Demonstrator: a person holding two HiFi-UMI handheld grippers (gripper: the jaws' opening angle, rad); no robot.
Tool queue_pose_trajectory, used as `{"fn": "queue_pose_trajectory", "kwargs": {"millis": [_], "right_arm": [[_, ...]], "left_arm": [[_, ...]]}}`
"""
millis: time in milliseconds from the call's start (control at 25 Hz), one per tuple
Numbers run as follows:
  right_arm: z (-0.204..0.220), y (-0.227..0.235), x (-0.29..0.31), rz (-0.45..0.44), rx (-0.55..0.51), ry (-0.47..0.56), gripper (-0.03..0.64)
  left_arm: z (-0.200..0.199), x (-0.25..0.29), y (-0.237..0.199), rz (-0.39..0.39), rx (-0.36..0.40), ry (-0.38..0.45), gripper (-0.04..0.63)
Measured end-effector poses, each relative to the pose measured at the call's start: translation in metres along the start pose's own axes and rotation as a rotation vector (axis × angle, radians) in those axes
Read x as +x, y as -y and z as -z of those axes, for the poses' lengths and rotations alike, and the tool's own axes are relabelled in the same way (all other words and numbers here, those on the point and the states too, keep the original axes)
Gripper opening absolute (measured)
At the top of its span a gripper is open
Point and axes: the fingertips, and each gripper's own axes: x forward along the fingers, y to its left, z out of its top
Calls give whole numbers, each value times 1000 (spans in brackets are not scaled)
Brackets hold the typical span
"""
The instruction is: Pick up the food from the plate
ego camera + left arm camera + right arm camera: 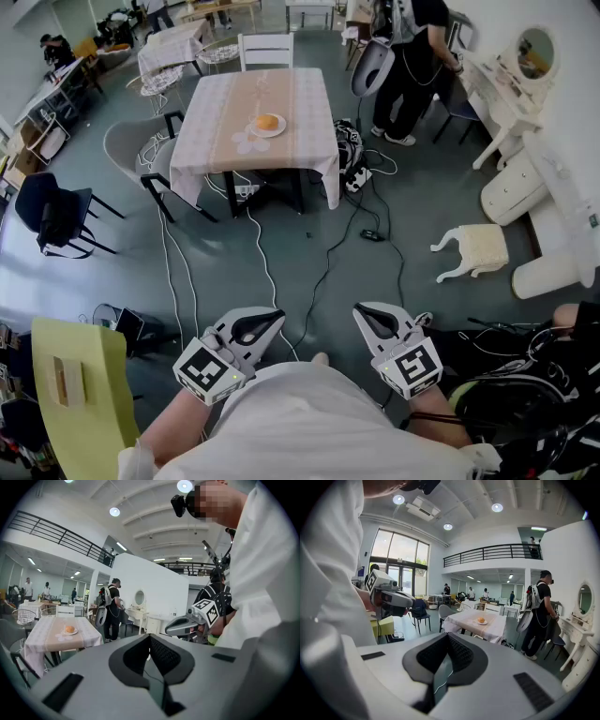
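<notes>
Sitting far off, food (268, 121) on plate (281, 128) small, kind unclear

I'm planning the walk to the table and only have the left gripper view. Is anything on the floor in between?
Observer: Yes. The head view shows cables trailing across the floor on this side of the table.
Operator: Anything off to the side?
Observer: A white stool lies tipped over on the right.
Operator: And the right claw?
Observer: Its own view shows the right claw shut, with nothing between the jaws.
</notes>
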Motion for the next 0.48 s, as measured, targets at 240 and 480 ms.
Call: {"fn": "queue_pose_trajectory", "kwargs": {"millis": [240,480], "right_arm": [[-1,24,-15,16,-21,66,12],[0,44,-25,53,0,86,12]], "left_arm": [[-5,18,4,-61,39,-27,9],[-3,25,15,-98,15,-57,9]]}}
